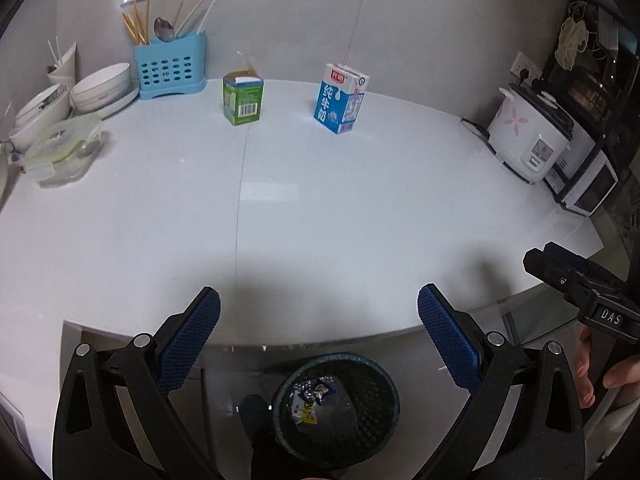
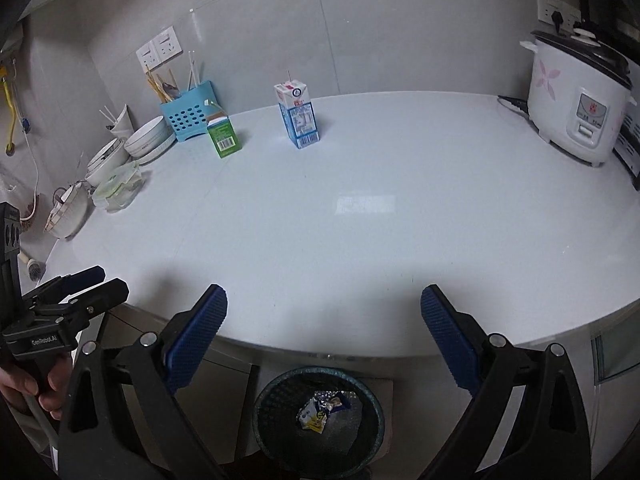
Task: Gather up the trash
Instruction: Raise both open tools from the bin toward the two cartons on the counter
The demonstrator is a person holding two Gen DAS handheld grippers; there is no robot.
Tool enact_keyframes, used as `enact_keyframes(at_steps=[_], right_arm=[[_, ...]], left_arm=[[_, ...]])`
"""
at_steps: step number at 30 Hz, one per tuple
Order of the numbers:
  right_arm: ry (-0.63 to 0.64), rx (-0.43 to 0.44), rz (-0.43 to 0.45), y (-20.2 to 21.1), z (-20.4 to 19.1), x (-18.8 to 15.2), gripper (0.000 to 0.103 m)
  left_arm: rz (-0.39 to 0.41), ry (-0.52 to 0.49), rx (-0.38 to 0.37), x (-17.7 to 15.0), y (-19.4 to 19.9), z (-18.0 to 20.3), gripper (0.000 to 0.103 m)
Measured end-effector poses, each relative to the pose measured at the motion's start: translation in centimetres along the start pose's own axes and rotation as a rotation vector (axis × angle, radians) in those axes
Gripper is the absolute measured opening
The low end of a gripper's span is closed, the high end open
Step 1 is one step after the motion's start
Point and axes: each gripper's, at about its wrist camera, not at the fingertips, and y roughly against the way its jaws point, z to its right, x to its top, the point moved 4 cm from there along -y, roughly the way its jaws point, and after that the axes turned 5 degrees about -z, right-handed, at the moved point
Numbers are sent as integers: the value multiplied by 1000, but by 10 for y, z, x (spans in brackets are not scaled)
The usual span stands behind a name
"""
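Both of your grippers hang spread wide and empty at the near edge of the counter (image 1: 320, 208): the left gripper (image 1: 319, 334) fills the bottom of the left wrist view, the right gripper (image 2: 323, 332) the bottom of the right wrist view. Below and between the fingers in each view sits the dark mesh bin (image 2: 320, 416), with a crumpled wrapper (image 2: 324, 410) already inside.

Two pieces of trash are left, both far up the frame near the back wall. The green carton (image 1: 243, 98) stands upper left of centre in the left view, just beside the blue utensil rack (image 1: 170, 66). The blue milk carton (image 1: 342, 98) stands upper centre, well apart from it.

Both cartons stand upright, long axis vertical, with a straw poking from the top. The green one's top flaps look torn open, and its barcode face is turned toward you.

The risks, as I judge them:
- Cartons this light probably tip if one finger touches first, so come in level with a finger on either side.
- Squeezing an opened carton hard may push leftover liquid out.
- Reaching for the green carton, a wide-spread finger could clip the rack or the stacked bowls (image 1: 102, 88).
- Release only when you are squarely over the bin, or the carton lands on the floor.
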Motion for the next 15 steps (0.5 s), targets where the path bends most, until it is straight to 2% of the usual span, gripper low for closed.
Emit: enact_keyframes(at_steps=[15], right_arm=[[13, -17, 65, -8, -21, 71, 95]], left_arm=[[62, 20, 8, 75, 12, -22, 97]])
